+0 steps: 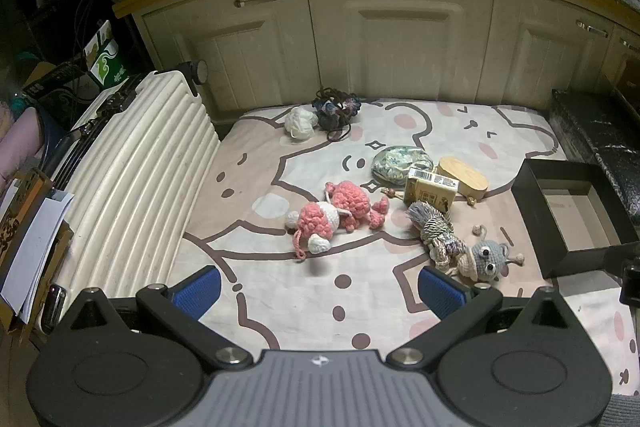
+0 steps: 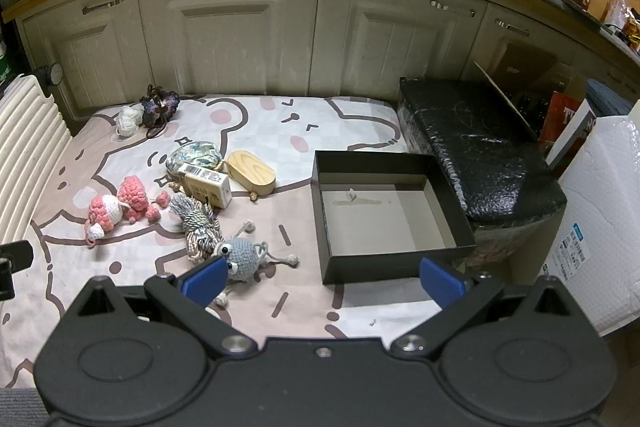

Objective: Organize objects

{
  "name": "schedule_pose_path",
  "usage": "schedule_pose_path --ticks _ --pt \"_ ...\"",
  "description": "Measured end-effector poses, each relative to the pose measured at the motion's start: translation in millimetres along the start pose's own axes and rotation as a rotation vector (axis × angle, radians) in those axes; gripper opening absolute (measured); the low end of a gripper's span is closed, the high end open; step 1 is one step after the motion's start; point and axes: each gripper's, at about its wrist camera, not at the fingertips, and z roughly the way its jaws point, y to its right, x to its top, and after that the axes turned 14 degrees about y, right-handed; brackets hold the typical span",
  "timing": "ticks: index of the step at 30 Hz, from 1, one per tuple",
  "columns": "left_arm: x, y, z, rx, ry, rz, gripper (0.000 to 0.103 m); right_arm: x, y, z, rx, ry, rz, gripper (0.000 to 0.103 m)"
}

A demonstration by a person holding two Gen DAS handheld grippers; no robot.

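Observation:
Small objects lie on a cartoon-print mat [image 1: 280,315]: a pink crochet toy [image 1: 336,213], a grey crochet creature [image 1: 486,257], a knotted grey rope tassel [image 1: 434,231], a small carton [image 1: 430,189], a wooden oval box [image 1: 464,175], a patterned pouch [image 1: 398,163], a white yarn ball [image 1: 299,123] and a dark crochet bundle [image 1: 335,109]. An empty black box [image 2: 384,219] stands open at the right. My left gripper [image 1: 320,291] is open and empty above the mat's near edge. My right gripper [image 2: 322,281] is open and empty, its left fingertip [image 2: 206,281] over the grey creature [image 2: 242,255].
A white ribbed suitcase [image 1: 132,179] lies along the mat's left side. Cream cabinet doors [image 1: 400,47] back the mat. A black wrapped block [image 2: 476,143] and white padded packaging [image 2: 600,227] stand to the right of the box.

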Motion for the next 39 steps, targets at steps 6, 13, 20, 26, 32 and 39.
schedule_pose_path --ticks 6,13,20,26,32,39 --pt "0.0 0.3 0.2 0.000 -0.001 0.001 0.103 -0.5 -0.1 -0.2 0.001 0.000 0.001 0.103" --pt "-0.2 1.7 0.3 0.000 -0.003 0.001 0.103 -0.2 0.1 0.1 0.001 -0.001 0.001 0.103" --pt "-0.6 1.8 0.4 0.003 -0.003 0.002 0.103 -1.1 -0.3 0.3 0.002 -0.001 0.001 0.103" --pt "-3.6 6.0 1.4 0.002 -0.003 0.005 0.103 -1.6 -0.7 0.5 0.002 -0.001 0.001 0.103" --pt "-3.9 6.3 1.6 0.003 -0.004 0.006 0.103 -0.9 -0.3 0.7 0.003 -0.001 0.001 0.103" --pt "-4.8 7.3 2.2 0.001 -0.005 0.006 0.103 -0.7 -0.2 0.9 0.003 -0.002 0.002 0.103"
